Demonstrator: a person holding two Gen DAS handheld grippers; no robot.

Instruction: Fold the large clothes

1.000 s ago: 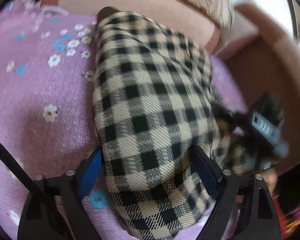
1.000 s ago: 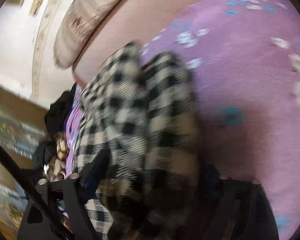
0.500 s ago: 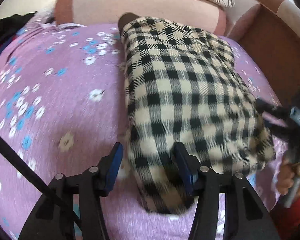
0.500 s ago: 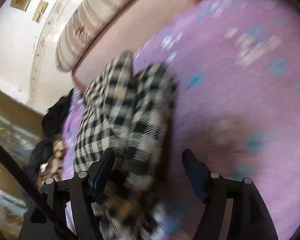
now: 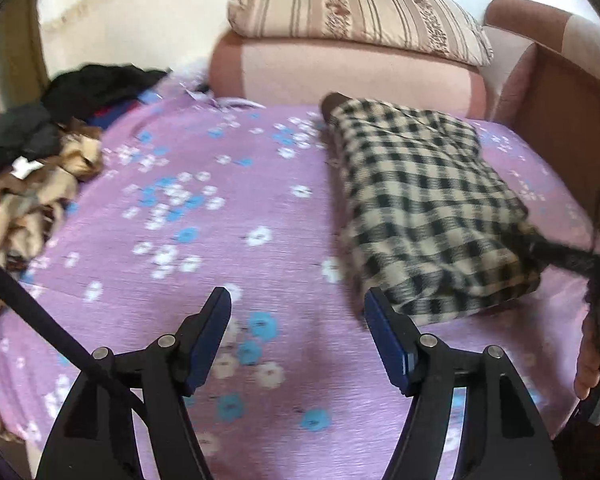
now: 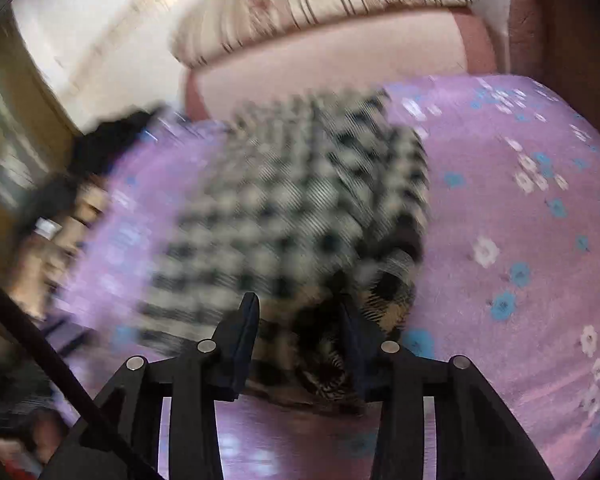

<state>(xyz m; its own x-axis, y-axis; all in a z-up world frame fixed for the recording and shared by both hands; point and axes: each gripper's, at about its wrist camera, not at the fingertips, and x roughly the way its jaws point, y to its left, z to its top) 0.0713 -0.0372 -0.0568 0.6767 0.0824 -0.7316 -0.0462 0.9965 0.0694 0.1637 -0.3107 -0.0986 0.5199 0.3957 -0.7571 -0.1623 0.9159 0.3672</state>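
Beside folded checkered garment (image 5: 428, 208) on floral purple sheet (image 5: 204, 240): left gripper (image 5: 298, 330) released, withdrawn, fingers spread, empty. Right gripper (image 6: 300, 332) fingers apart around garment's near corner; grip uncertain. Fold judged essentially complete.

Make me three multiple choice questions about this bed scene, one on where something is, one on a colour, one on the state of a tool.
1. Where does the folded checked garment lie?
A. on the purple floral sheet
B. on the striped pillow
C. on the clothes pile

2. What colours is the garment?
A. red and white
B. black and cream
C. plain blue

3. How is the left tool?
A. shut on the garment
B. open, holding nothing
C. shut on the sheet

Answers: 1 A, it rests on the sheet below the pillow. 2 B, its checks are black and cream. 3 B, its fingers stand apart over bare sheet beside the garment.
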